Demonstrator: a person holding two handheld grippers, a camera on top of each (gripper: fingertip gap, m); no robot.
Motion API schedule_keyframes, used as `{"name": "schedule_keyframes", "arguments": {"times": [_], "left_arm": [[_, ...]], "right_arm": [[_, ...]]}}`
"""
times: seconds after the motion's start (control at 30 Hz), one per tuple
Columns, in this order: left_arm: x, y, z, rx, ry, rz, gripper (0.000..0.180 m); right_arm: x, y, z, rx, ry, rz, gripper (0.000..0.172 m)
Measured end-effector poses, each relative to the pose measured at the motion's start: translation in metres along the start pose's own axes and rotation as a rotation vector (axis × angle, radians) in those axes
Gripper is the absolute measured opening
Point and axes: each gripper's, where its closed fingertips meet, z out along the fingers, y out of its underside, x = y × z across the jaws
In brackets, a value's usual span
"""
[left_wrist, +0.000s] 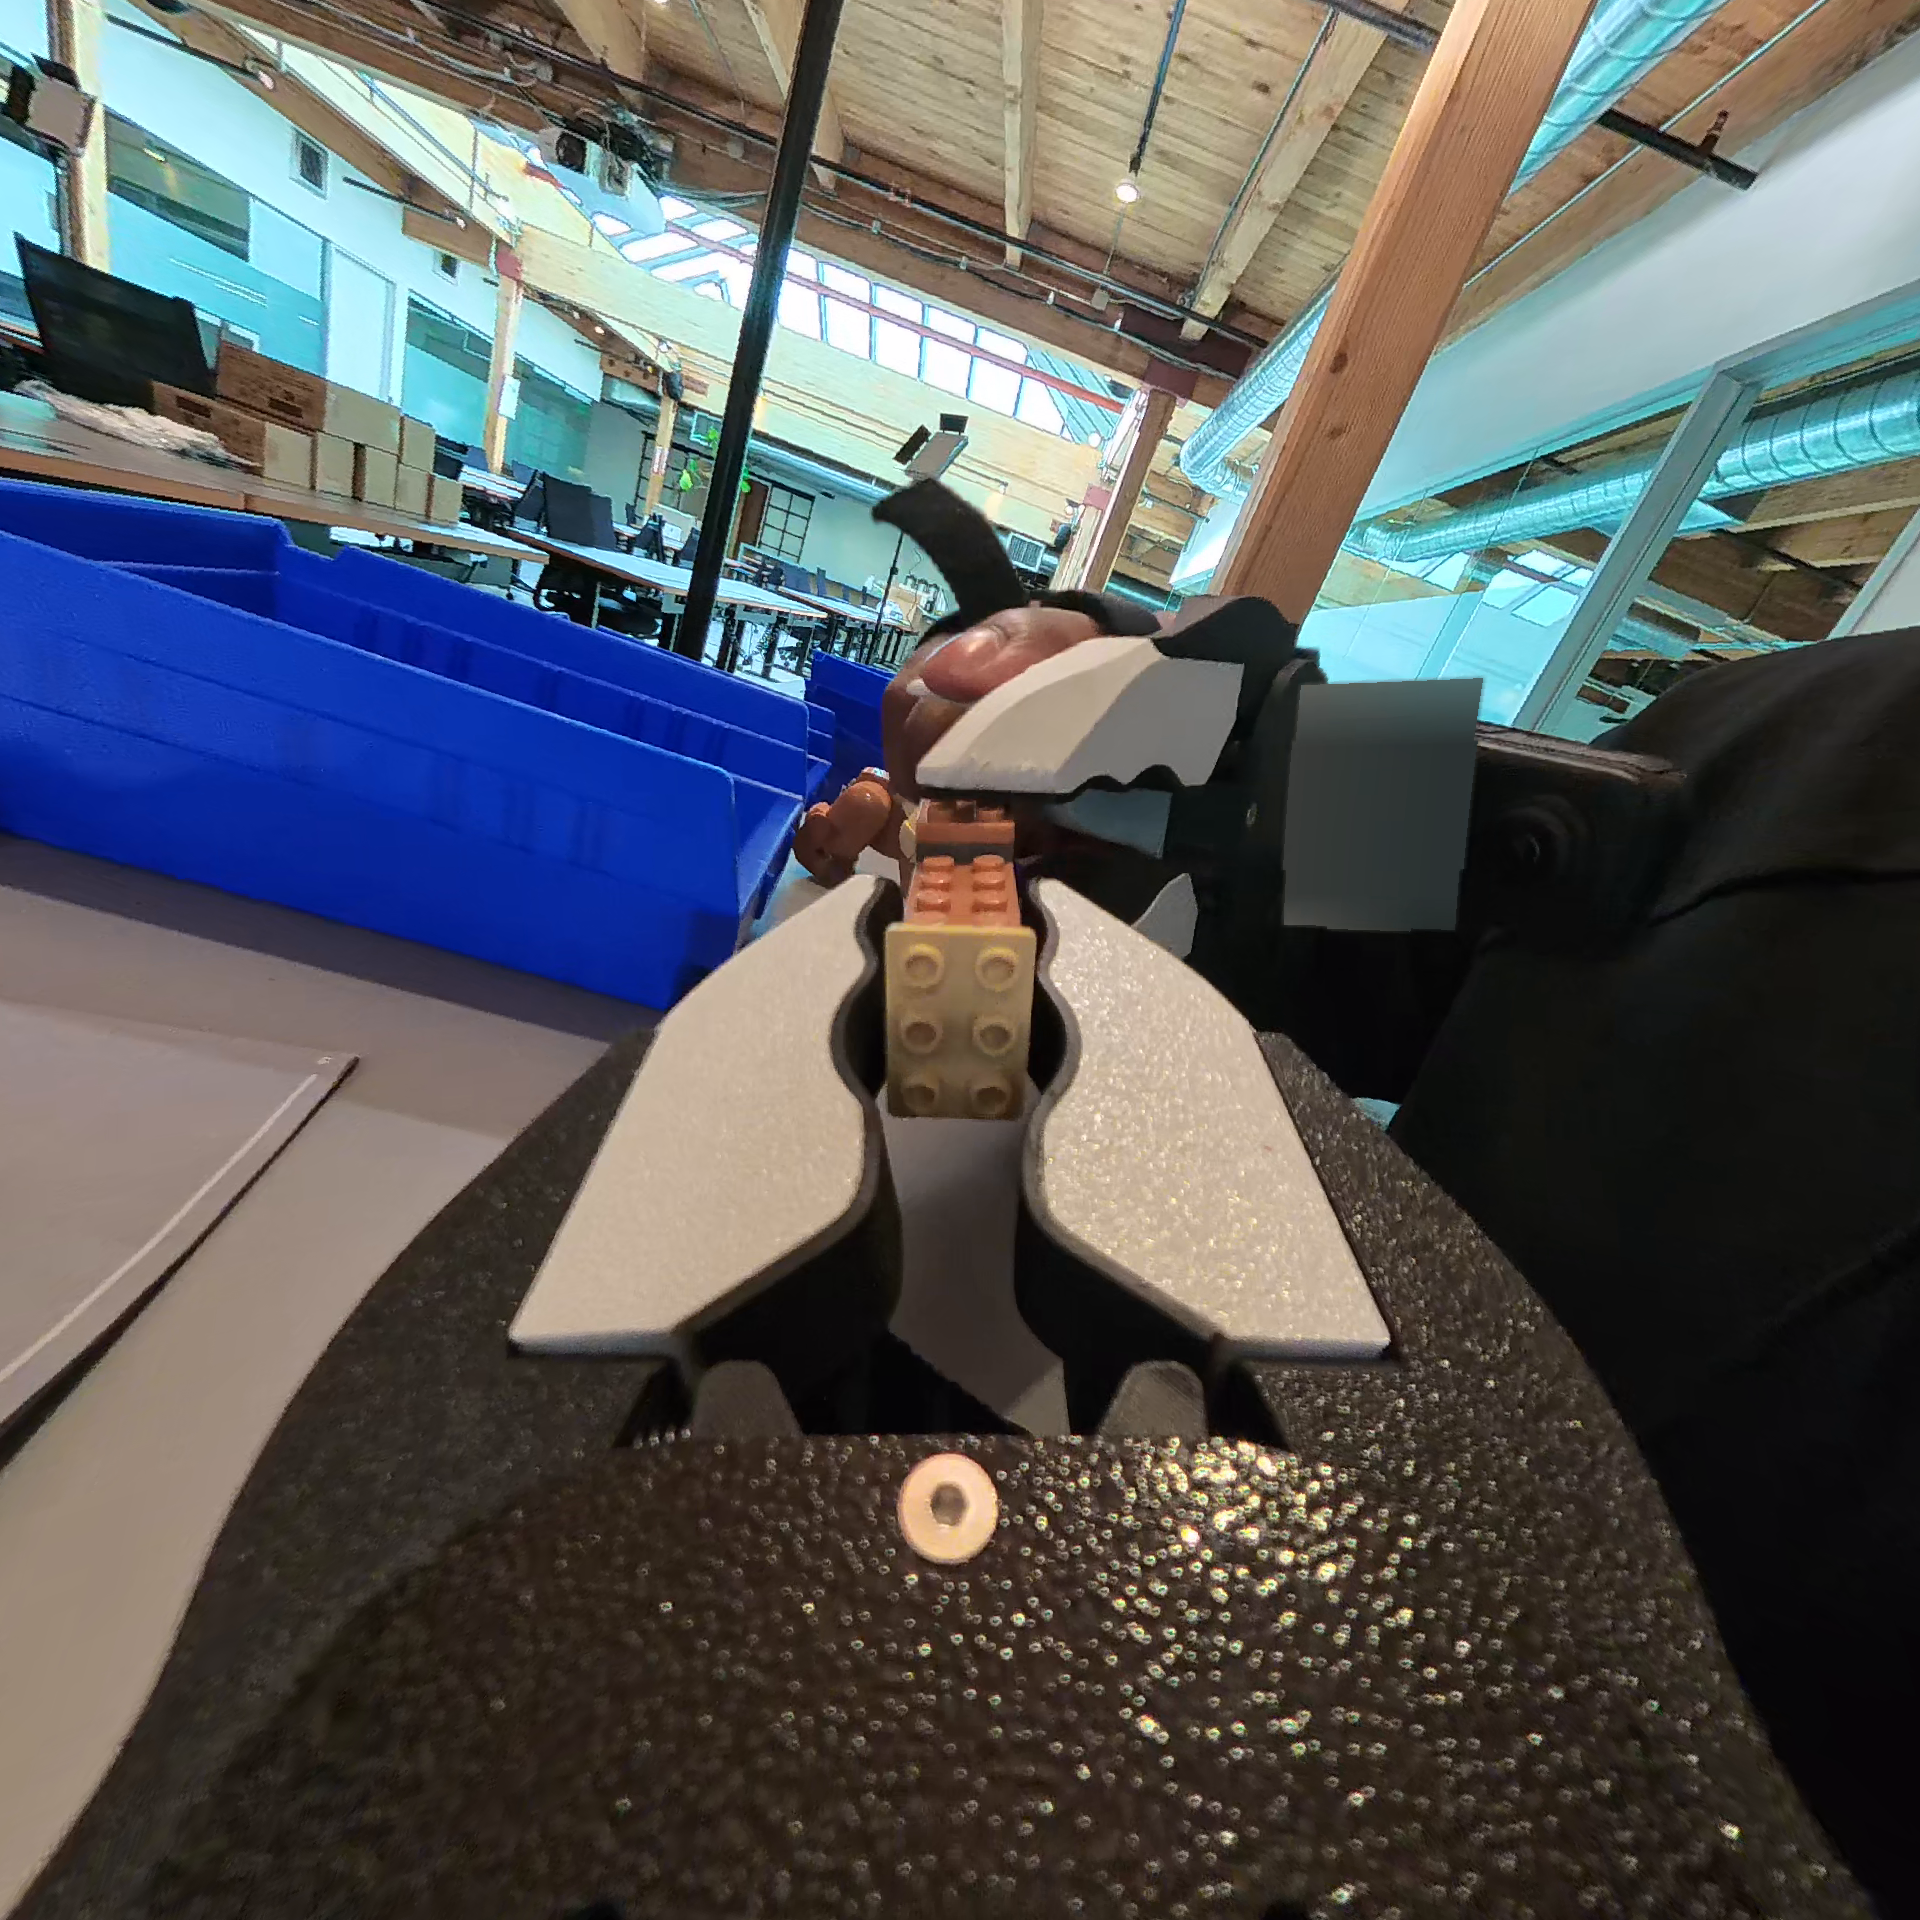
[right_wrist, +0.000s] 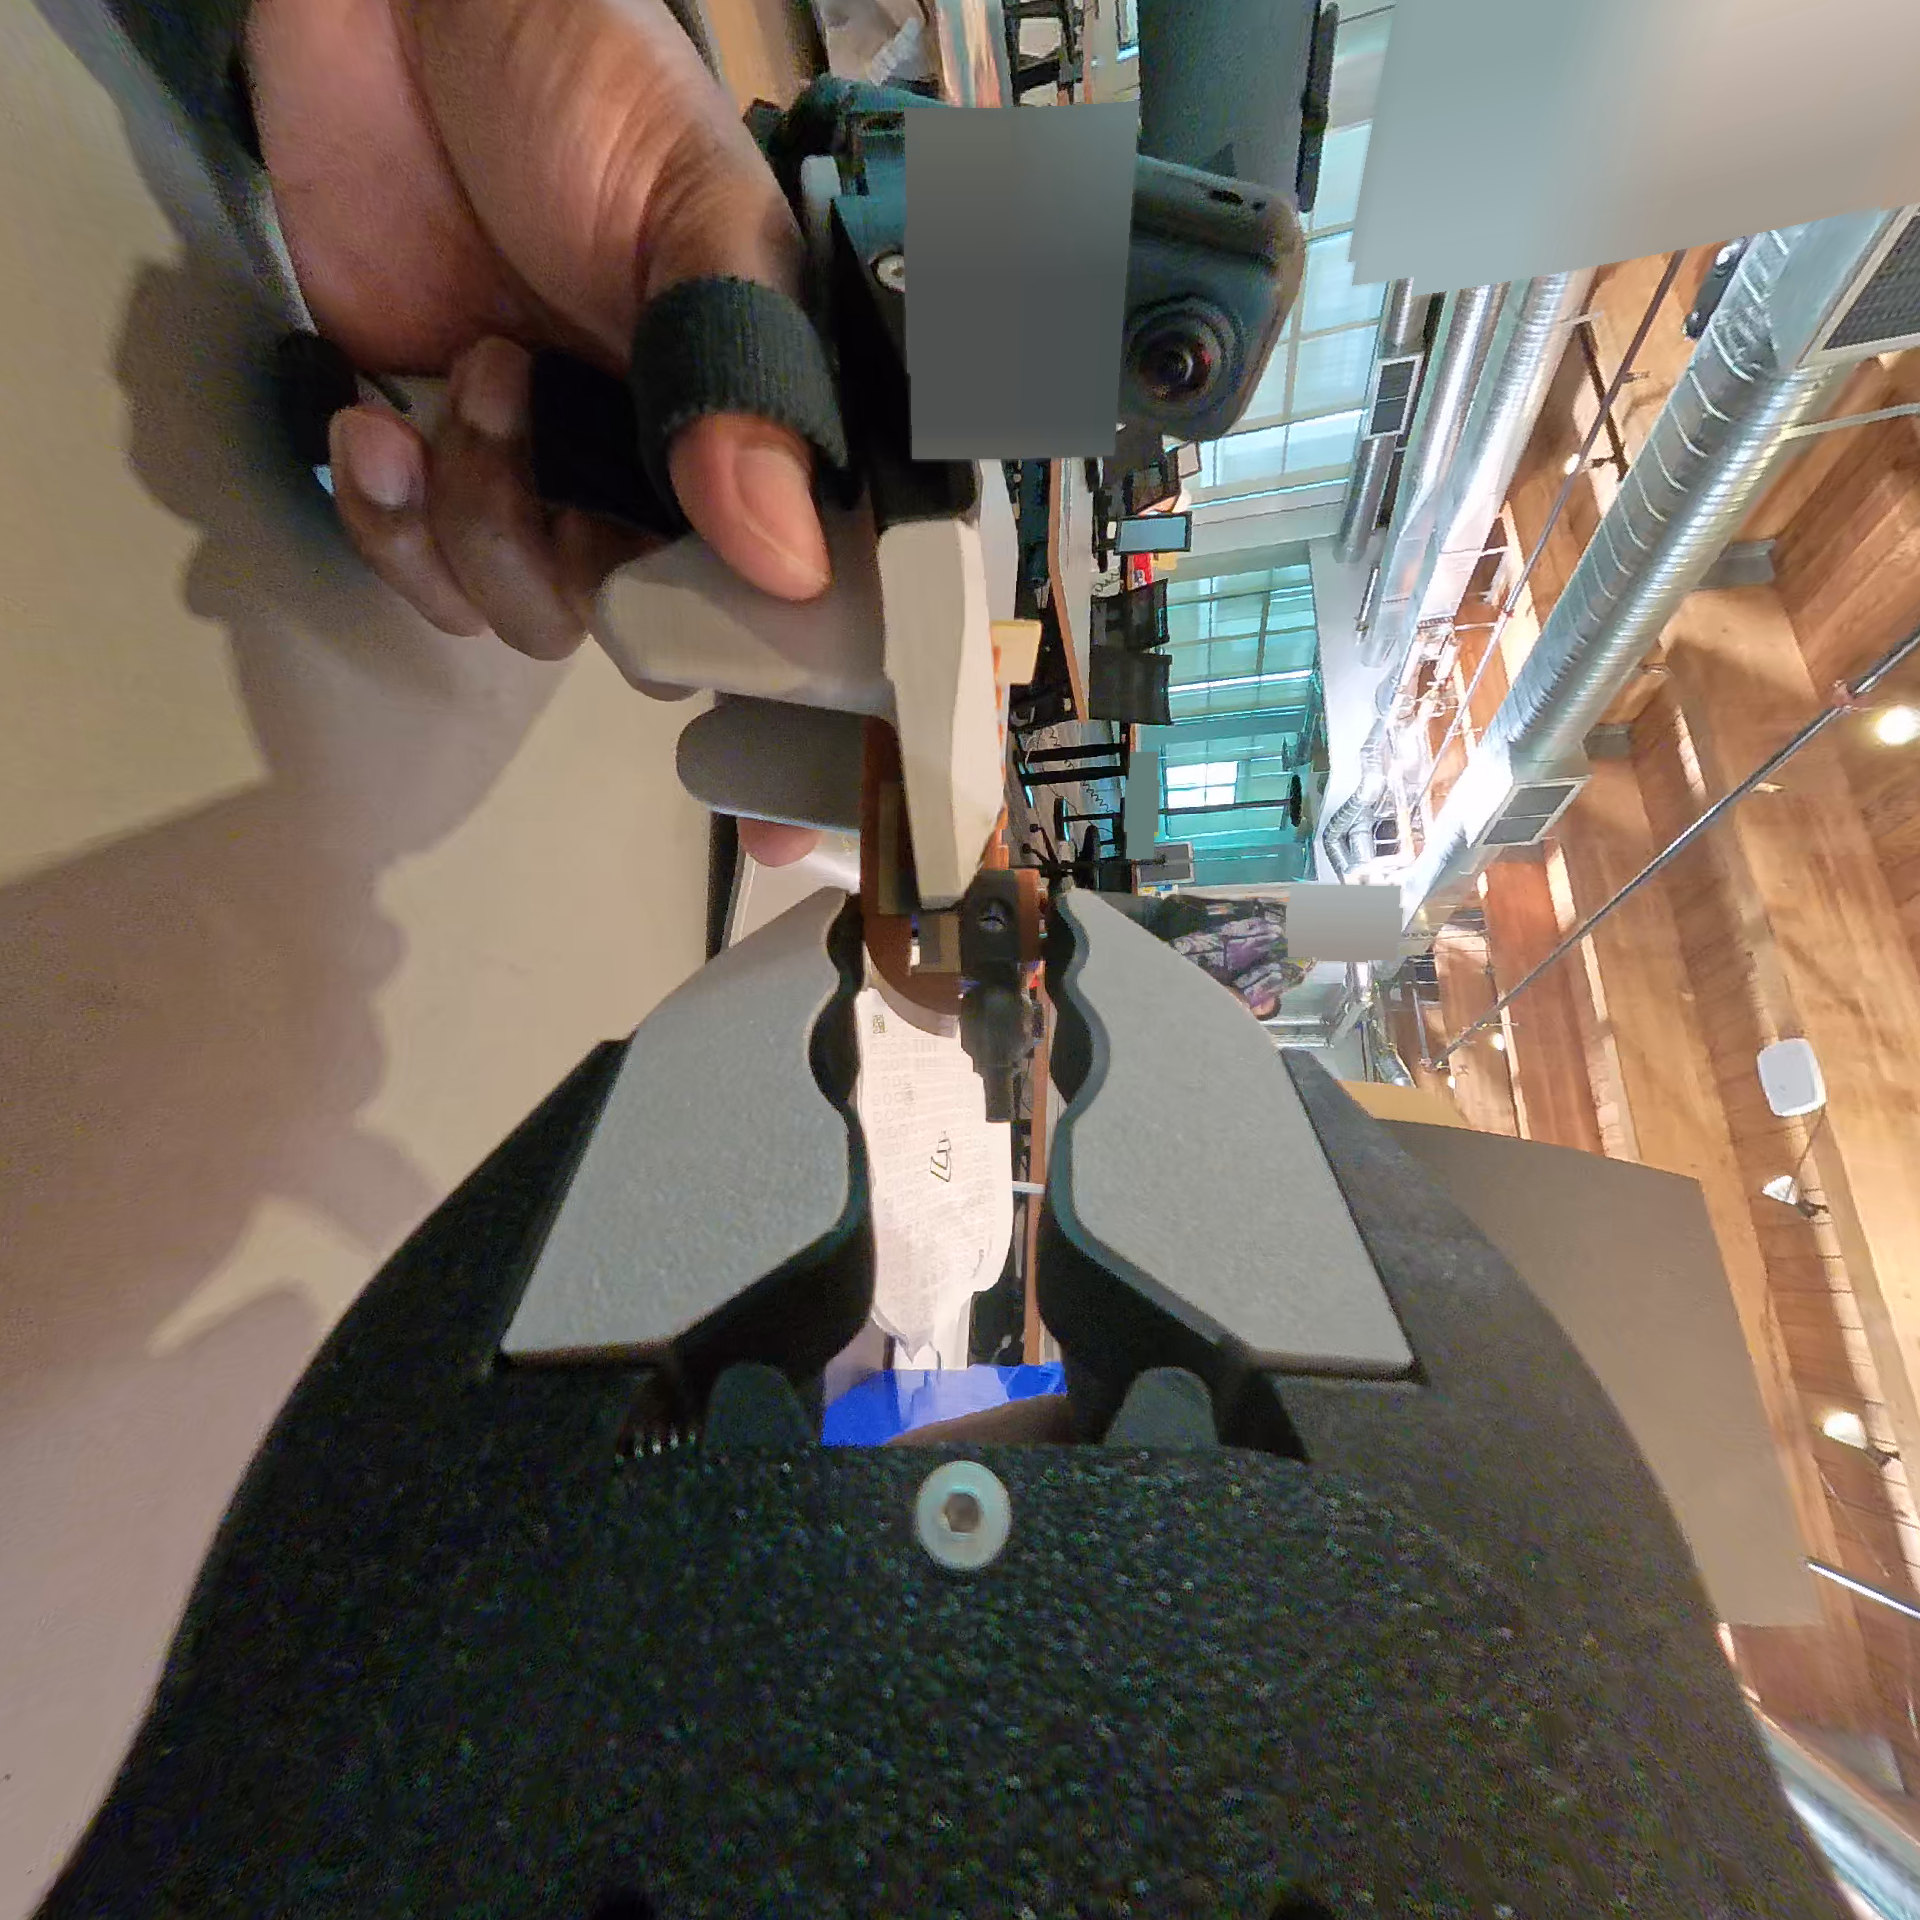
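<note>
My left gripper (left_wrist: 961, 914) is shut on a small brick assembly, with a tan studded brick (left_wrist: 961, 1023) nearest the camera and brown bricks (left_wrist: 961, 888) beyond it. A brown jointed part (left_wrist: 847, 826) sticks out at the far left end. The right gripper's pale fingers (left_wrist: 1039, 717) close over the far end. In the right wrist view my right gripper (right_wrist: 956, 925) is shut on that end, with both pads against a rounded brown piece (right_wrist: 894, 956) that carries a black part (right_wrist: 992, 997). The left gripper's fingers (right_wrist: 935, 727) clamp the assembly just beyond, held by a hand (right_wrist: 499, 208).
Blue plastic bins (left_wrist: 364, 748) stand in a row on the grey table (left_wrist: 312, 935) to the left. A grey mat (left_wrist: 125, 1143) lies at the near left. A printed sheet (right_wrist: 935, 1143) shows between the right fingers. A dark sleeve (left_wrist: 1662, 1039) fills the right. The tips of both grippers are at nearly the same place.
</note>
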Motion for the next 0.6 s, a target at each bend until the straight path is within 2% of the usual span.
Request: {"name": "schedule_keyframes", "arguments": {"times": [0.2,0.3,0.33,0.37,0.43,0.5,0.6], "left_arm": [[0.0,0.002,0.0,-0.008,-0.004,0.0,0.021],[-0.002,-0.001,-0.001,0.009,-0.013,-0.001,0.022],[-0.004,-0.002,-0.001,0.009,-0.019,0.0,0.022],[-0.004,-0.002,-0.002,0.009,-0.021,0.005,0.022],[-0.004,-0.002,-0.002,0.009,-0.023,0.017,0.022],[-0.004,-0.002,-0.003,0.002,-0.022,0.037,0.022],[-0.002,0.0,-0.003,-0.021,-0.022,0.105,0.022]], "right_arm": [[-0.001,0.002,0.0,-0.021,-0.009,-0.017,0.033],[0.001,0.001,0.003,-0.004,0.021,0.037,0.034],[-0.001,0.0,0.004,0.012,0.02,0.05,0.038],[-0.005,-0.002,0.003,0.039,0.0,0.064,0.05],[-0.009,-0.005,0.001,0.076,-0.043,0.107,0.059],[-0.006,-0.004,-0.002,0.1,-0.057,0.17,0.062],[0.003,0.0,-0.006,0.133,-0.116,0.411,0.057]]}}
